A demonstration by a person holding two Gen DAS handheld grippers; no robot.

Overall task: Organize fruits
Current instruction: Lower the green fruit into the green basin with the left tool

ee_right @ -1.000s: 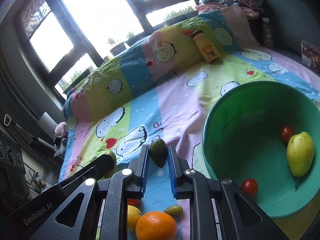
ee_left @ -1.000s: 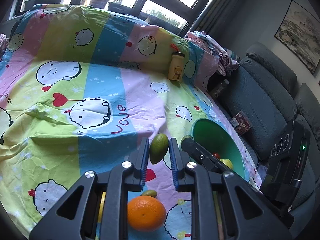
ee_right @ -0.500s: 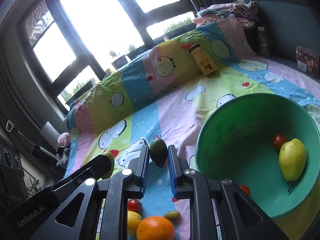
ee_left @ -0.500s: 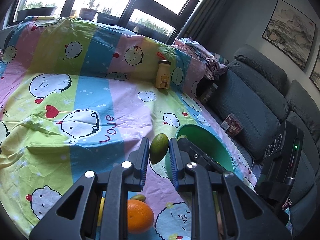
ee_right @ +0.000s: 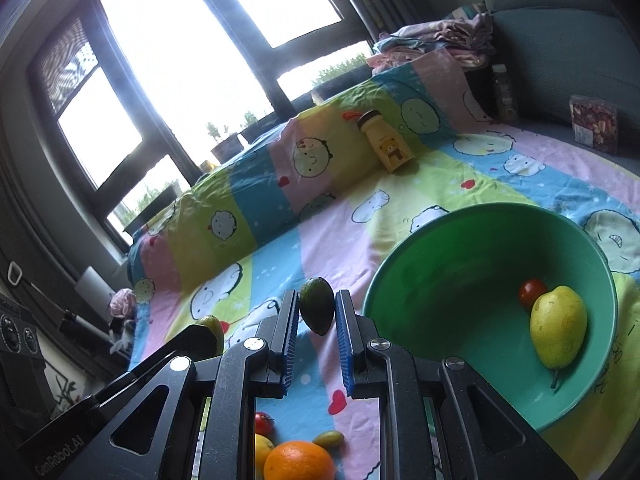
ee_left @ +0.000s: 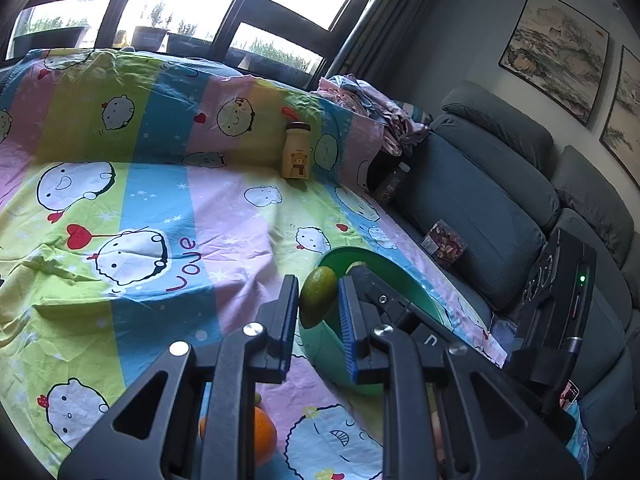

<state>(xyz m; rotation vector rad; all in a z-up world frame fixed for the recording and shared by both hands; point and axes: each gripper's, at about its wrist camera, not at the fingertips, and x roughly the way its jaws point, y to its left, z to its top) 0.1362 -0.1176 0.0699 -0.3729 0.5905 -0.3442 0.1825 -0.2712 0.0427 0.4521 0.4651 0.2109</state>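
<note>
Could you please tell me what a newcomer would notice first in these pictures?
Probably the green bowl on the cartoon bedsheet, with a yellow pear and a tomato inside. Next, each gripper pinches a green fruit: the right gripper a dark avocado, the left gripper a lighter mango.

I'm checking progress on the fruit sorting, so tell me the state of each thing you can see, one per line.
Left gripper: shut on a light green fruit, lifted.
Right gripper: shut on a dark green fruit, lifted.
Green bowl: upright on the sheet, partly filled.
Yellow pear: lying in the bowl.
Red tomato: in the bowl, beside the pear.
Orange: on the sheet, outside the bowl.
Yellow bottle: upright, capped.
</note>
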